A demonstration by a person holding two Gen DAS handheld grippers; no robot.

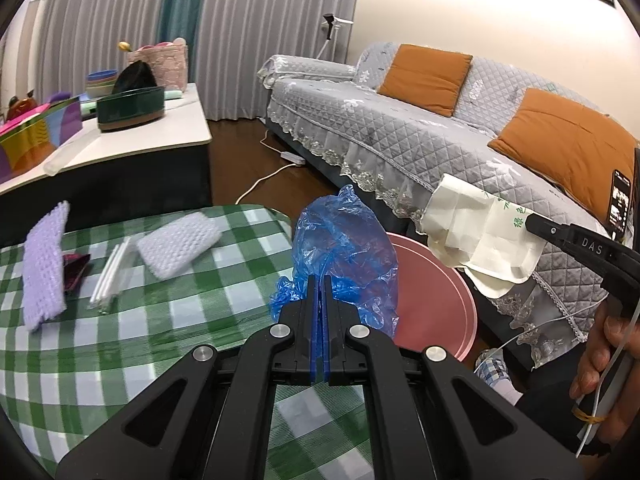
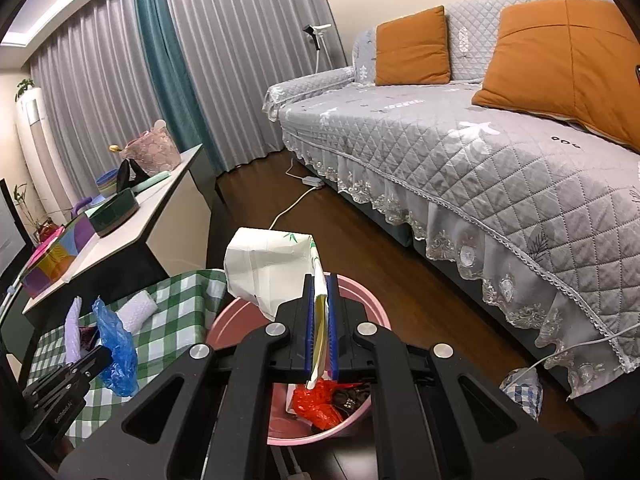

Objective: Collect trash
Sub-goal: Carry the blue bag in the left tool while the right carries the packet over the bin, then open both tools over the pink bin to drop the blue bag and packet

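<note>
Left gripper (image 1: 320, 292) had its blue-padded jaws pressed together on a crumpled, translucent blue plastic bag (image 1: 344, 248). The bag stood up above the fingertips, held at the edge of the green-and-white checked tablecloth (image 1: 160, 320), next to the round pink plastic bin (image 1: 436, 292).

Right gripper (image 2: 320, 300) was pinched on a folded cream paper bag with green print (image 2: 268, 268). The bag hung directly over the pink bin, partly above its rim. In the left wrist view the same paper bag showed against the grey quilted sofa (image 1: 400, 128), with a person's hand (image 1: 600, 364) on the gripper handle.

Inside the bin: crumpled red plastic wrapper (image 2: 316, 400) and some dark scraps beside it, lying at the bottom.

On the checked cloth lay a lilac foam net sleeve (image 1: 42, 268), a white foam net pad (image 1: 178, 244), a bundle of white straws (image 1: 112, 276) and a small dark red wrapper (image 1: 76, 268) touching the lilac sleeve. Two orange cushions (image 1: 424, 76) rested on the sofa.
</note>
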